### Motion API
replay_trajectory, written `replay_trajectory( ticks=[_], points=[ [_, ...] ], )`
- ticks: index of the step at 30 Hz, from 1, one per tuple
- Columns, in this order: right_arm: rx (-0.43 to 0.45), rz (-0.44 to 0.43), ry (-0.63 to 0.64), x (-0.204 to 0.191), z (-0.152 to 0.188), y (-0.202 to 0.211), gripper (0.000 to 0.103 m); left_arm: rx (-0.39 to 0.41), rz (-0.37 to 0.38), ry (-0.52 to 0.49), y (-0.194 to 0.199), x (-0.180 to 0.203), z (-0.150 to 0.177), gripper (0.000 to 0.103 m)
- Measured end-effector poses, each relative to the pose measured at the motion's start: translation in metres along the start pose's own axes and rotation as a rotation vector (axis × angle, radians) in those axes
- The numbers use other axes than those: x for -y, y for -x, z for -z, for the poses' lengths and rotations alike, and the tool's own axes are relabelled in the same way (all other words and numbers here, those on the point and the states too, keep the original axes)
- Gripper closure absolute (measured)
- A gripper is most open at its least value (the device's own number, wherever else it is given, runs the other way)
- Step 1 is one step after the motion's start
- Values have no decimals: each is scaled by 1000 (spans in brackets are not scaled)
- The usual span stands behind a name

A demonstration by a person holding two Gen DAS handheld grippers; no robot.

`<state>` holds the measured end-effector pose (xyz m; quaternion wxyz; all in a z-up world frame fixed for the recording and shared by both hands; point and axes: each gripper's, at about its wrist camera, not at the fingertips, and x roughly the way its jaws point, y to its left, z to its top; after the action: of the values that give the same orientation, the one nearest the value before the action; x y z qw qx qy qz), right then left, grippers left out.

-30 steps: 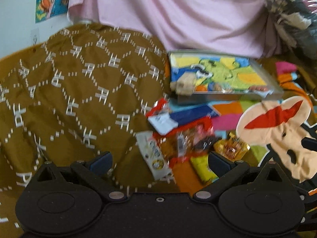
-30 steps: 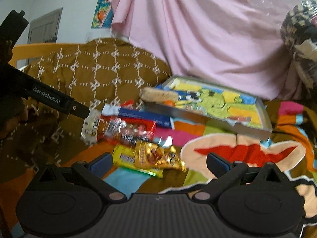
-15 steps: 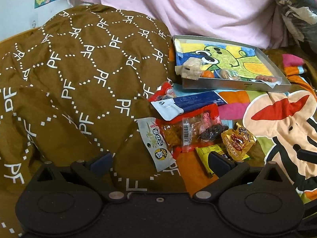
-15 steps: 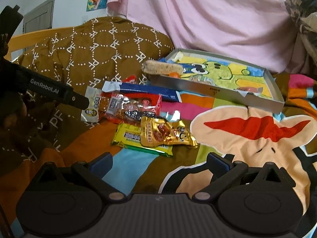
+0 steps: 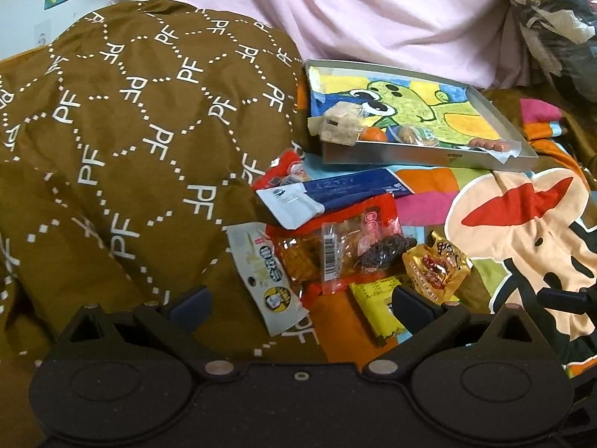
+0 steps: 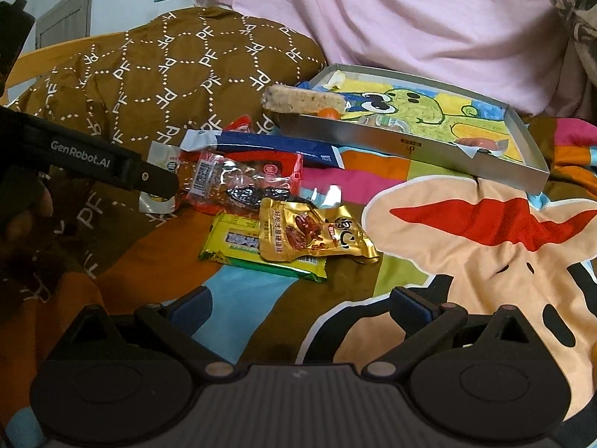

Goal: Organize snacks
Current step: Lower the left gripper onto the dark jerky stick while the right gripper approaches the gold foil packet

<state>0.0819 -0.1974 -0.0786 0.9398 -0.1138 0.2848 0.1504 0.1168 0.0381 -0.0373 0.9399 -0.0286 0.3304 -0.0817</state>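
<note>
Several snack packets lie in a heap on the bedspread: a white packet [image 5: 266, 276], a red clear packet [image 5: 354, 246], a blue and white bar [image 5: 335, 196], a gold packet [image 5: 436, 265] and a yellow-green bar [image 5: 377, 298]. My left gripper [image 5: 298, 306] is open and empty, just short of the white packet. My right gripper [image 6: 302, 308] is open and empty, in front of the gold packet [image 6: 313, 233] and yellow-green bar [image 6: 246, 246]. A shallow metal tray [image 6: 410, 142] with a cartoon lining holds a cereal bar [image 6: 302, 99] and a few small snacks.
A brown patterned quilt [image 5: 130, 142] bulges at the left of the heap. A pink sheet [image 5: 354, 11] hangs behind the tray. The left gripper's body [image 6: 93, 164] crosses the left of the right wrist view over the white packet.
Both grippers have moved closer and lower toward the snack heap. Both stay open and empty. The snacks and tray have not moved.
</note>
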Motion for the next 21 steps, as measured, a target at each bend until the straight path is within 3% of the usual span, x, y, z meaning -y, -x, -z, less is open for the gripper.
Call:
replay_trajectory(
  ticks=[5,10,21],
  points=[
    [-13,-12,4,5,-6,-8,0,70,27,24,-3,0,-4,1],
    [-24,-22,11,13,-17,-20,0,107,43,-15,-15,4,-6,1],
    [-44,-52,74,31,-28,-46,0,101,239,71,-37,-3,-16,1]
  ],
)
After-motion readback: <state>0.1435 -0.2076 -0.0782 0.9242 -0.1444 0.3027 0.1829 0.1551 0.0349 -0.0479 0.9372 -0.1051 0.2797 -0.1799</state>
